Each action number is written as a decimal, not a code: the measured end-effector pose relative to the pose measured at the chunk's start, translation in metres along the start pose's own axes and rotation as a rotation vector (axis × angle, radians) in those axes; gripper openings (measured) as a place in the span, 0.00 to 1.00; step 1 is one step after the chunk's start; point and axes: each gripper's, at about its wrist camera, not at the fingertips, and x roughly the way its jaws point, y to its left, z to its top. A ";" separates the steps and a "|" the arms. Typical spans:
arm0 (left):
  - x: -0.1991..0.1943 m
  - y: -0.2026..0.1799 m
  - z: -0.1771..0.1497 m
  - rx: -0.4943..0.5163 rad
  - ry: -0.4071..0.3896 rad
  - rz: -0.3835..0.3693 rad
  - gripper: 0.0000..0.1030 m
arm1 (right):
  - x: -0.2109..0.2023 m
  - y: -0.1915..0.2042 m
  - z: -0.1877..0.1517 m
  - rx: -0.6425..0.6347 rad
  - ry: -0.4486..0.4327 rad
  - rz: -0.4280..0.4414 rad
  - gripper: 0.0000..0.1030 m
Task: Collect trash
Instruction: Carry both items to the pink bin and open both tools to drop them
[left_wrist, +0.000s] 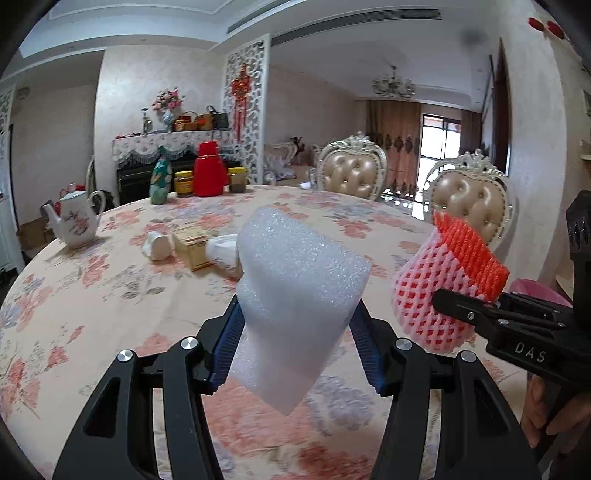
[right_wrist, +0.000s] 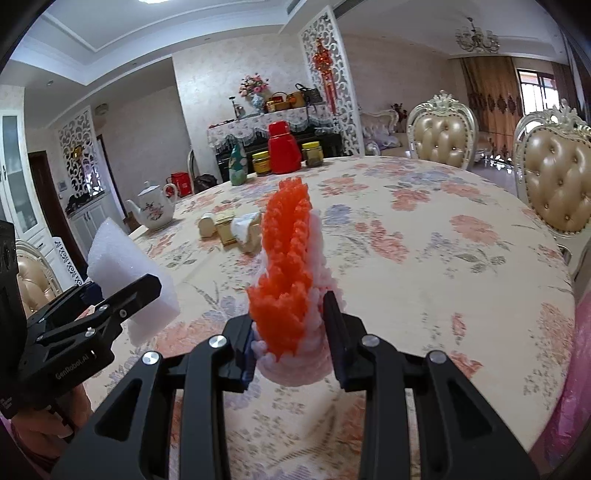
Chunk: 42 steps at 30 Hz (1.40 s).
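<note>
White foam block sits clamped in our left gripper at frame centre; our right gripper squeezes a pink-and-orange foam net above the desk. Both pieces lifted, we judge a bin comes next, perhaps the pink bag at lower right.

Tufted chairs ring the floral-clothed table; chandelier overhead.

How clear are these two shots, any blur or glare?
Left wrist view: white foam block sharp, tablecloth below smeared, window blown out. Right wrist view: orange foam net fairly sharp, near tablecloth blurred; both bend at the edges.
</note>
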 end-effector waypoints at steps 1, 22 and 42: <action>0.003 -0.005 0.001 0.004 0.002 -0.012 0.53 | -0.001 -0.002 -0.001 0.000 -0.001 -0.007 0.31; 0.068 -0.136 0.012 0.172 0.038 -0.281 0.53 | -0.064 -0.114 -0.017 0.121 -0.076 -0.241 0.31; 0.097 -0.300 0.013 0.301 0.074 -0.606 0.53 | -0.170 -0.244 -0.065 0.315 -0.133 -0.582 0.35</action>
